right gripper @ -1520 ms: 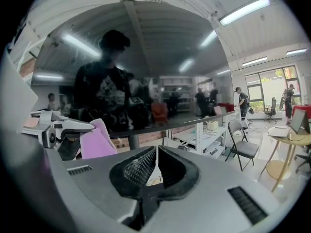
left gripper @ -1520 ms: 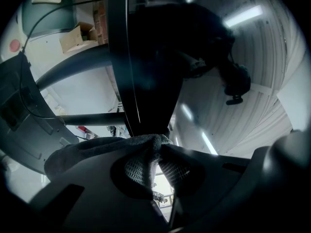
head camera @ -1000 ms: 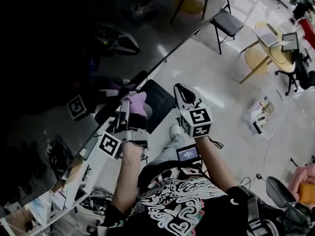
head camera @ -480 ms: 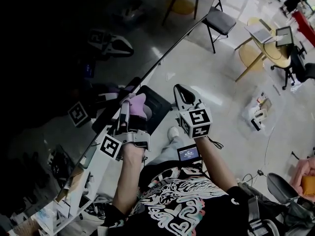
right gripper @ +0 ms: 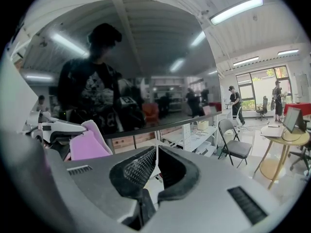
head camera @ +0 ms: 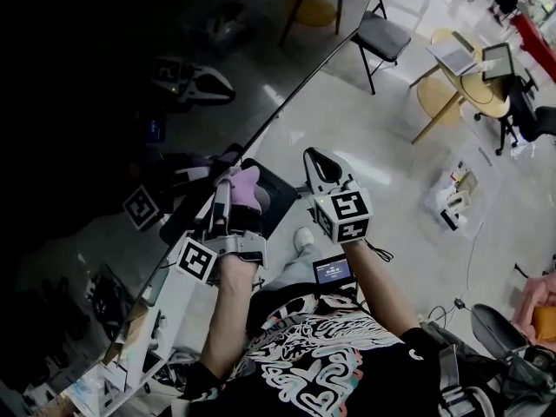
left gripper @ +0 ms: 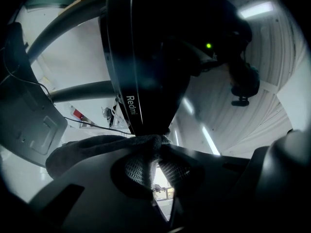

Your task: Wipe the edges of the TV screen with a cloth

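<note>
The left hand-held gripper (head camera: 228,183) is clamped on a soft lilac cloth (head camera: 246,186), and its own view shows the bunched cloth (left gripper: 97,148) pinched between the jaws and pressed against the thin black bezel (left gripper: 127,81) of the large dark glossy TV screen (head camera: 104,102). That edge runs diagonally away from the person, up and rightward, so the wipe likely follows this line. The right hand-held gripper (head camera: 315,163) hangs apart to the right, jaws closed on nothing.
</note>
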The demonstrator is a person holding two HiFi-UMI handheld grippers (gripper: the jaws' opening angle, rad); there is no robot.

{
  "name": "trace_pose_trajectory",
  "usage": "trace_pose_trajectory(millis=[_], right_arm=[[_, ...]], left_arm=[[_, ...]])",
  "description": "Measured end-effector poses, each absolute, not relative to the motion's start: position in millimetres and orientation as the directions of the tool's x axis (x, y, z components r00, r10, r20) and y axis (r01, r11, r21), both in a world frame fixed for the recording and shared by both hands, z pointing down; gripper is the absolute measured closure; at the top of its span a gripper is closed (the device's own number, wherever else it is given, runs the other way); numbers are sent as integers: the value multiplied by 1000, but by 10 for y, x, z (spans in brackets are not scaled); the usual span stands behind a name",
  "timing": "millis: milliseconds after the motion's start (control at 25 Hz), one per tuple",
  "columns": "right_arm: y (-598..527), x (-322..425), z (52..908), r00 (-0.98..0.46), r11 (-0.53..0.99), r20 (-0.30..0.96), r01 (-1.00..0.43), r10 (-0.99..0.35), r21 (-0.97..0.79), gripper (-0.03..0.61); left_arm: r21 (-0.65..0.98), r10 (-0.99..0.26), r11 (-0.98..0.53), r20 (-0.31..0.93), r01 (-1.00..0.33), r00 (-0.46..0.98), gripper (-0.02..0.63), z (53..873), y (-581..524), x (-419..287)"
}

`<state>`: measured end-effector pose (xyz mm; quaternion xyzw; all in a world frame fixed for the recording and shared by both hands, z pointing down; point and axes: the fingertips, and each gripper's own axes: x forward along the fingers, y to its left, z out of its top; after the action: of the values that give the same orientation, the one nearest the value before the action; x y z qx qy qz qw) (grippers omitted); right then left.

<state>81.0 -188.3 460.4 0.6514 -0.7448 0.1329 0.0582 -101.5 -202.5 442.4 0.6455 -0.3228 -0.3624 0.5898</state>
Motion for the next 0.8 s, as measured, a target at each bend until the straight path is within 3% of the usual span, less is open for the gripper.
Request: trace_pose_trajectory(millis=[280, 800], right_arm=[[-2000, 1387, 4592, -118, 86, 268, -988, -956, -129, 543], [-2199, 1789, 4563, -92, 58, 270, -990, -958, -132, 543]], left_arm=[[996, -831, -93, -79, 3, 551, 574, 4388, -2193, -504], [996, -810, -85, -79, 17, 581, 574, 4360, -2385, -56]])
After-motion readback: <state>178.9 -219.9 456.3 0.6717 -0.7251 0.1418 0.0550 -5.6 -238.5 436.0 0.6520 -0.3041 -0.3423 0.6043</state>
